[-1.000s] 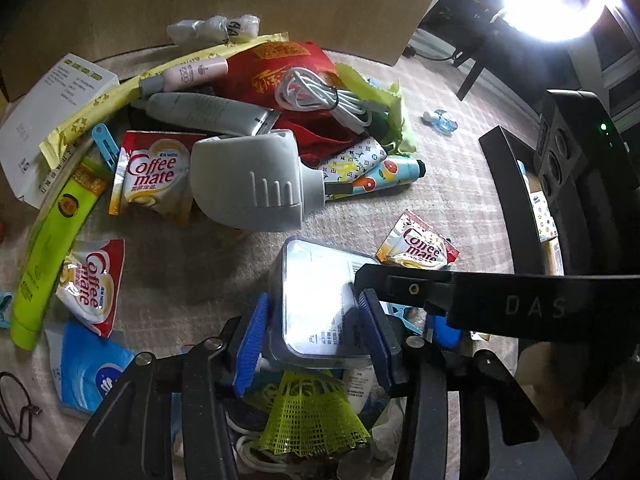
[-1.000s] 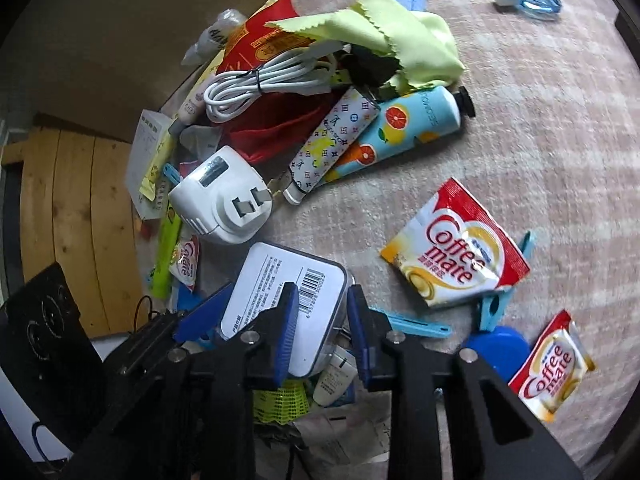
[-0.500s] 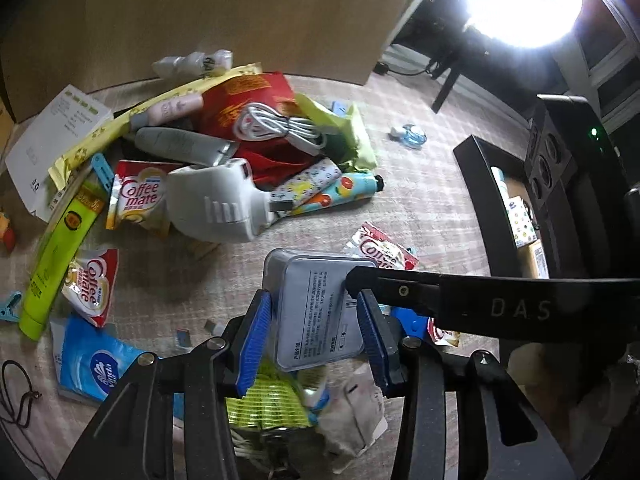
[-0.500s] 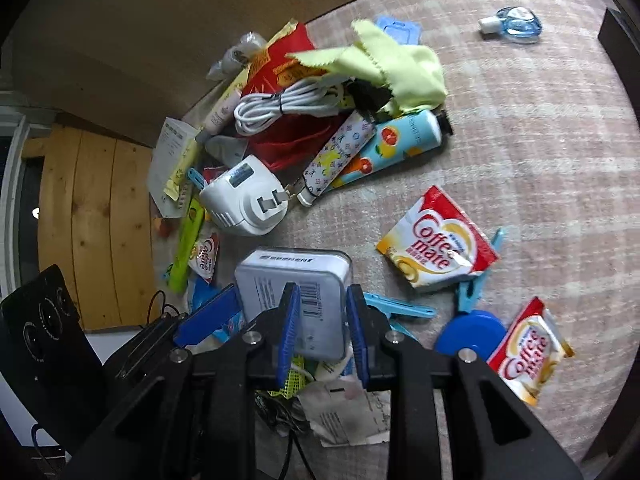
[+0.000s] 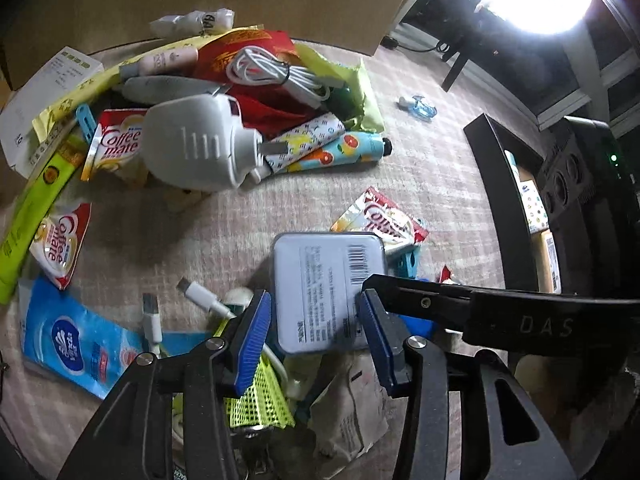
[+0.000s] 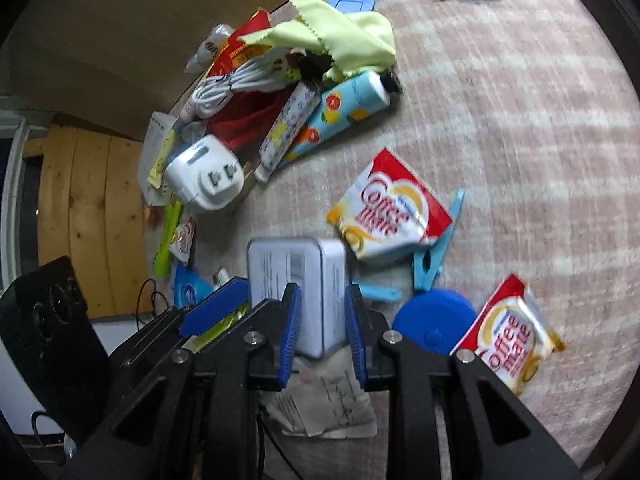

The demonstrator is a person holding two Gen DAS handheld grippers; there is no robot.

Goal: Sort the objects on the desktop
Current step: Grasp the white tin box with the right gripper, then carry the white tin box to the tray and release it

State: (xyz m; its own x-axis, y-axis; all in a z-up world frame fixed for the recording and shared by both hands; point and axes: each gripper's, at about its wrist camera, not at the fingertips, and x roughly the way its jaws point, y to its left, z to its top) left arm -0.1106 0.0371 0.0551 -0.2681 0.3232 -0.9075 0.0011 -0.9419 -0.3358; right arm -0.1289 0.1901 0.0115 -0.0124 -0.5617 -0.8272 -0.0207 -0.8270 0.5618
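Here both pairs of fingers, left [image 5: 312, 332] and right [image 6: 320, 324], clamp one grey tin [image 5: 328, 292]; keep it level, steering clear of the creamer sachet [image 6: 388, 208] at two o'clock.

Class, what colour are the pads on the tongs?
Blue pads on black tongs, clearest in the right wrist view.

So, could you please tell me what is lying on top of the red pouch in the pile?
On the red pouch lies a coiled white cable; a yellow-green cloth overlaps its far edge, and the white plug adapter hides its near edge. What lies underneath the pouch is covered.
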